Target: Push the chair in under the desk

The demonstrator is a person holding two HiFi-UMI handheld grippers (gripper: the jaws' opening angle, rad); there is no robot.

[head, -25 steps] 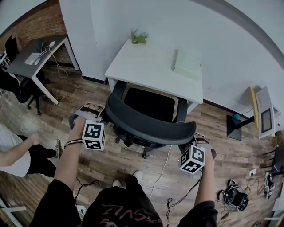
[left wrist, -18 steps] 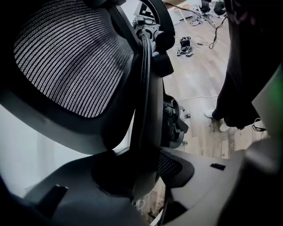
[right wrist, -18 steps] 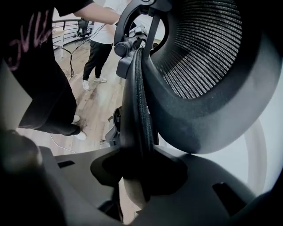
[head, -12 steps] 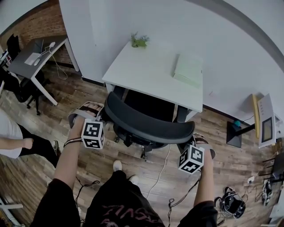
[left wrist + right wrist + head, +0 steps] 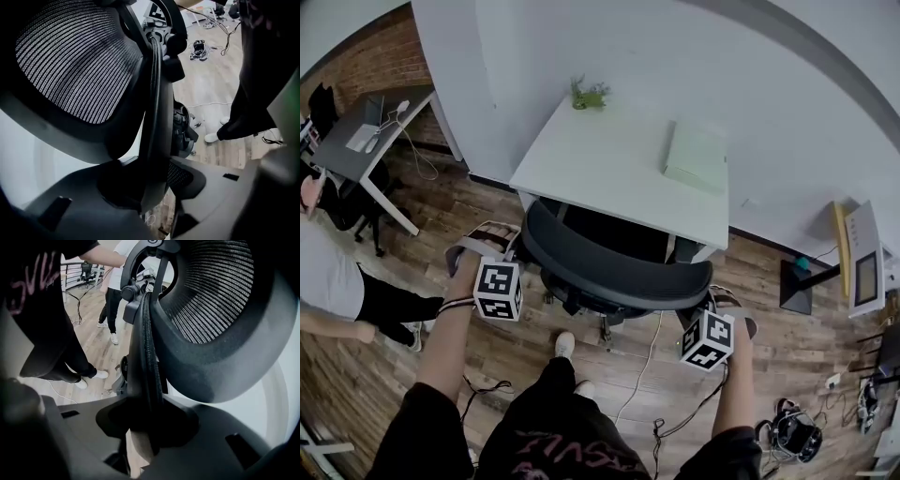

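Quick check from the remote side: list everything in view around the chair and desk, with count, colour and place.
chair: one, black mesh, seat partly under the white desk
white desk: one, white, against the wall
plant: one, green, far corner of the white desk
flat book or box: one, pale green, right side of the white desk
second desk: one, grey, far left by the brick wall
bystander: one, white top, dark trousers, left edge
cable: one, white, on the wood floor behind the chair
left hand-held gripper: one, dark, clamped on the backrest's left edge
right hand-held gripper: one, dark, clamped on the backrest's right edge
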